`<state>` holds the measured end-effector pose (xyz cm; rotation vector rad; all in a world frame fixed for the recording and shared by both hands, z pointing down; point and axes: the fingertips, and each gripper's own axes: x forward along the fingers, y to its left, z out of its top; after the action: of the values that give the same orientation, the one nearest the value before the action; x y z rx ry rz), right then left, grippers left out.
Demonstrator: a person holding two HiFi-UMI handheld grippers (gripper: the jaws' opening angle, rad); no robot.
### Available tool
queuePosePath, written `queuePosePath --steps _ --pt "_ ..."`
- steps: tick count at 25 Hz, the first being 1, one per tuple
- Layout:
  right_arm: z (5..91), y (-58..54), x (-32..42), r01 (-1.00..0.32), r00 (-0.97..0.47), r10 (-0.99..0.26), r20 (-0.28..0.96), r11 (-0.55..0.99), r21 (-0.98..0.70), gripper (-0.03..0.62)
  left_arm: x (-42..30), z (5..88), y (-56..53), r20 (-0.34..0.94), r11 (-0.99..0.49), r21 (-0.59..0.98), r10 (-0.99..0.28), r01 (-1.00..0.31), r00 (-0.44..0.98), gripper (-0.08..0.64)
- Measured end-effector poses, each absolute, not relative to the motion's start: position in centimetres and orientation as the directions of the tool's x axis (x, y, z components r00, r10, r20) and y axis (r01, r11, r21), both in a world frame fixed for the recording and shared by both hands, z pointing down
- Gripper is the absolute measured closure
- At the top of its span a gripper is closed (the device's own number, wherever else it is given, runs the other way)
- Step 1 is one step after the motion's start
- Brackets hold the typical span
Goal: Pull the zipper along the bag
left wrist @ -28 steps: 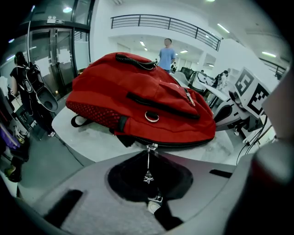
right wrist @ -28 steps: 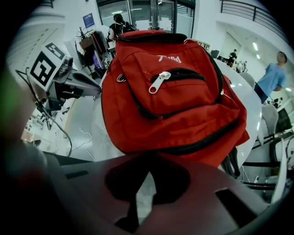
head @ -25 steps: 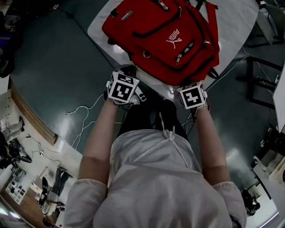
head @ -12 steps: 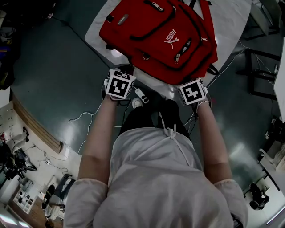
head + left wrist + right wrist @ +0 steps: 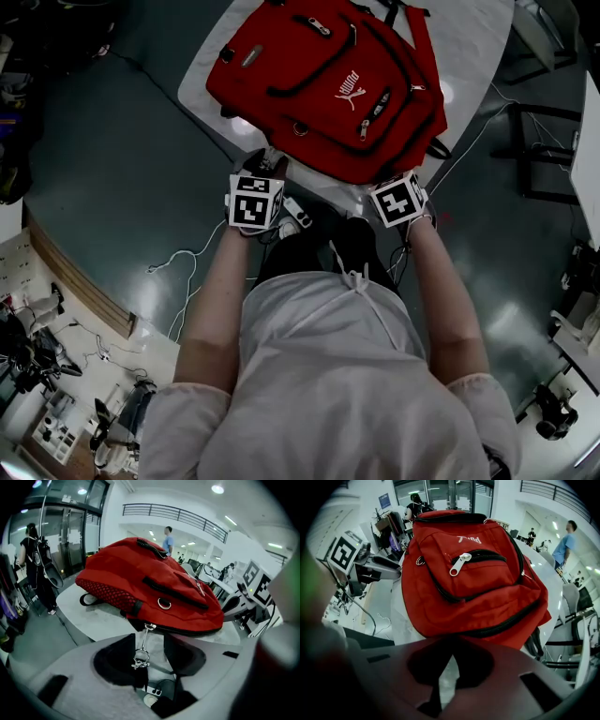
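Observation:
A red backpack lies on a white table. My left gripper sits at the bag's near left edge. In the left gripper view its jaws are opening, with a gap between them. The metal zipper pull hangs in that gap from the slider on the bag's black bottom zipper, close to the left jaw and not pressed. My right gripper is at the near right corner. Its fingertips meet at the lower edge of the bag.
The table's near edge runs just past both grippers. White cables trail over the dark floor on the left, and a white plug block lies by my legs. A black frame stands to the right. A person stands beyond the table.
The left gripper has drawn back a little from the bag's near edge toward my body. The right gripper stays at the bag's corner. The head camera has shifted.

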<state>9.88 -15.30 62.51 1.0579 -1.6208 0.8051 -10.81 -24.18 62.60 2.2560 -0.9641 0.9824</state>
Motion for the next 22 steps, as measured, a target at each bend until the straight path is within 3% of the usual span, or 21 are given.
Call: queuePosePath --steps 5,10,15,22 --pt "62.3 -15.3 10.0 -0.909 -0.063 -0.28 0.958 0.412 0.061 0.565 -10.4 61.1 -22.9 0.759 -0.612 0.156 -0.428 -0.775 0.49 0.38" --pt "59.6 -15.3 10.3 -0.896 -0.022 -0.401 0.916 0.414 0.16 0.565 -9.4 57.9 -21.6 0.718 -0.665 0.104 -0.465 -0.74 0.519 0.382" --pt "54.9 -16.5 9.8 -0.938 -0.094 -0.512 0.854 0.333 0.097 0.565 -8.8 54.0 -21.8 0.64 -0.62 0.102 -0.558 -0.778 0.529 0.502" --pt "46.9 -18.8 8.2 -0.937 -0.16 -0.723 0.672 0.326 0.128 0.565 -7.6 48.4 -21.8 0.535 -0.585 0.176 -0.618 -0.792 0.575 0.54"
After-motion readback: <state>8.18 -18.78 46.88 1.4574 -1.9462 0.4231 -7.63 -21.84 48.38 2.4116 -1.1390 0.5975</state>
